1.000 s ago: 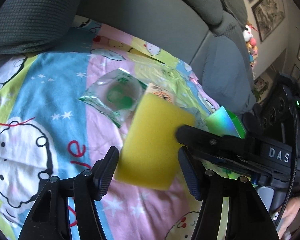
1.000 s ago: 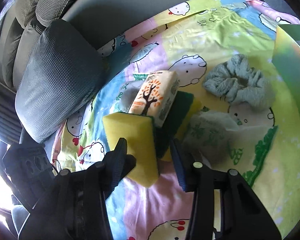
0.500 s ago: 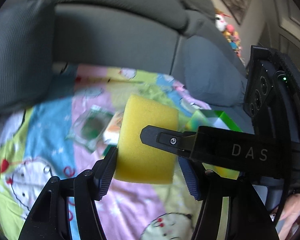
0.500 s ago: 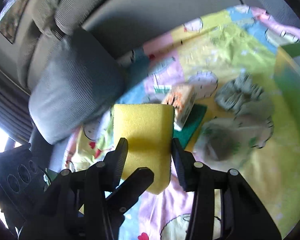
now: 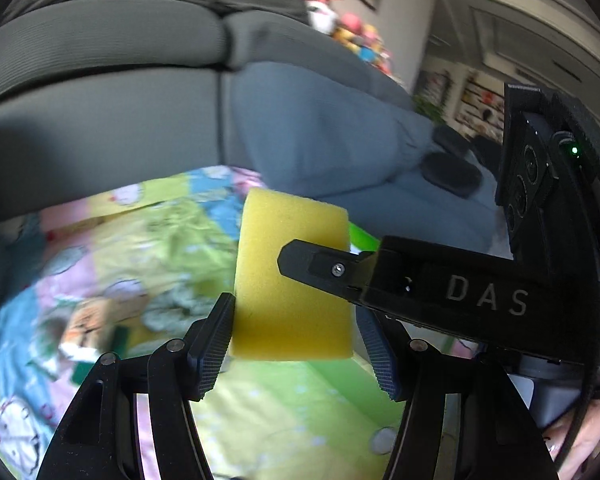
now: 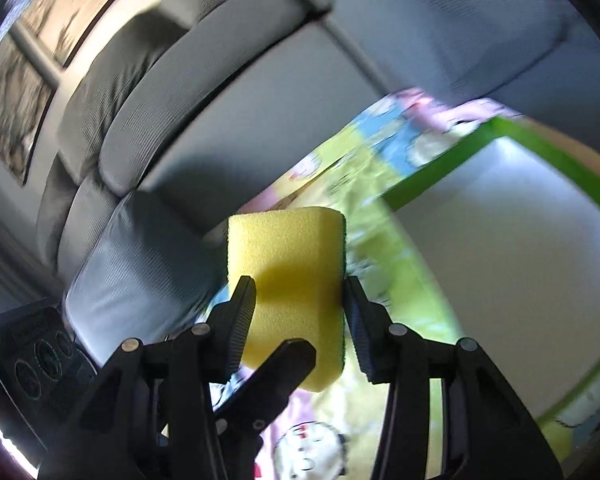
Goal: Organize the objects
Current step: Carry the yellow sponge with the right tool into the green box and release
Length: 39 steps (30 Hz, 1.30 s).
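Observation:
A yellow sponge with a green scouring side is held in the air between the fingers of my right gripper, which is shut on it. In the left wrist view the same sponge sits between the fingers of my left gripper; its left pad touches the sponge, the right pad stands slightly off. The right gripper's black finger crosses in front of the sponge. A green-rimmed box lies to the right, below the sponge.
A cartoon-print sheet covers the sofa seat, with a tissue packet and a grey-green scrunchie on it, blurred. Grey sofa backrest and cushions stand behind. Toys sit on the sofa's far end.
Both grippers have lifted off the sheet and swung right toward the green box, with the sponge carried up between them. The items on the sheet now lie lower left.

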### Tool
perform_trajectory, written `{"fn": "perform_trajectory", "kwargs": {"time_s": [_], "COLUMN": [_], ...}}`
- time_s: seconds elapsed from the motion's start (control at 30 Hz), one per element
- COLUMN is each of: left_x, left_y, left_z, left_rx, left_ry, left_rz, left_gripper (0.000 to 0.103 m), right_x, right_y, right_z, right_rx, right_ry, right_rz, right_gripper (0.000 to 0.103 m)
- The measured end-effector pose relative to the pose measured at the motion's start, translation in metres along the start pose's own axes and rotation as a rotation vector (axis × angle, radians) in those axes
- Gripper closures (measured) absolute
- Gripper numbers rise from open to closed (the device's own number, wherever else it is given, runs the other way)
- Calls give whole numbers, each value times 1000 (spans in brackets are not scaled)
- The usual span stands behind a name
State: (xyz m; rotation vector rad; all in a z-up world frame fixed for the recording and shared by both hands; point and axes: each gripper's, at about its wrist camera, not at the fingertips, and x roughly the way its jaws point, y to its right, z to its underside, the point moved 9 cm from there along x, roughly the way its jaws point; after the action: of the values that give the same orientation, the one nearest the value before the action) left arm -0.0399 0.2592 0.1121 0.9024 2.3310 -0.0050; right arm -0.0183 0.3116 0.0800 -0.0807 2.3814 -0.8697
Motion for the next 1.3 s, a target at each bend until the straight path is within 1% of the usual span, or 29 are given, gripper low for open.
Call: {"fn": "perform_trajectory", "kwargs": {"time_s": [0.13, 0.27, 0.37, 0.47, 0.63, 0.8, 0.83, 0.87, 0.93, 0.97, 1.03, 1.13, 1.17, 1.23, 1.3], "left_x": [26, 48, 59, 68, 78, 81, 80, 77, 71, 68, 56, 35, 28, 9, -10], "left_y": [32, 53, 67, 79, 87, 85, 84, 85, 84, 83, 78, 60, 53, 30, -2], "left_z": [-1, 5, 14, 23, 34, 43, 45, 46, 46, 46, 45, 40, 39, 39, 41], "left_rx": [28, 28, 5, -42, -77, -124, -129, -132, -139, -139, -139, -141, -145, -168, -218], "left_ry": [-50, -104, -147, -188, -233, -267, -272, -275, -280, -281, -265, -209, -194, -149, -108], "left_rz": [78, 128, 169, 216, 250, 255, 254, 252, 259, 262, 251, 210, 190, 136, 62], "left_gripper": [40, 40, 41, 41, 41, 41, 41, 41, 41, 41, 38, 32, 25, 23, 20], "right_x": [-18, -28, -34, -40, -44, -45, -45, -46, -46, -47, -51, -58, -59, -60, -57], "right_y": [45, 81, 100, 115, 134, 147, 148, 149, 146, 142, 132, 117, 111, 100, 86], "right_z": [-14, -18, -17, -15, -12, -6, -5, -5, -7, -8, -12, -15, -16, -18, -18], "right_rx": [92, 177, 228, 271, 309, 340, 342, 340, 330, 321, 290, 237, 222, 199, 163], "right_ry": [67, 87, 96, 110, 118, 103, 102, 102, 107, 110, 131, 153, 157, 162, 149], "right_rz": [88, 137, 169, 221, 267, 304, 309, 313, 322, 314, 293, 284, 273, 241, 213], "right_gripper": [57, 57, 57, 58, 58, 58, 55, 52, 33, 29, 27, 23, 23, 23, 23]}}
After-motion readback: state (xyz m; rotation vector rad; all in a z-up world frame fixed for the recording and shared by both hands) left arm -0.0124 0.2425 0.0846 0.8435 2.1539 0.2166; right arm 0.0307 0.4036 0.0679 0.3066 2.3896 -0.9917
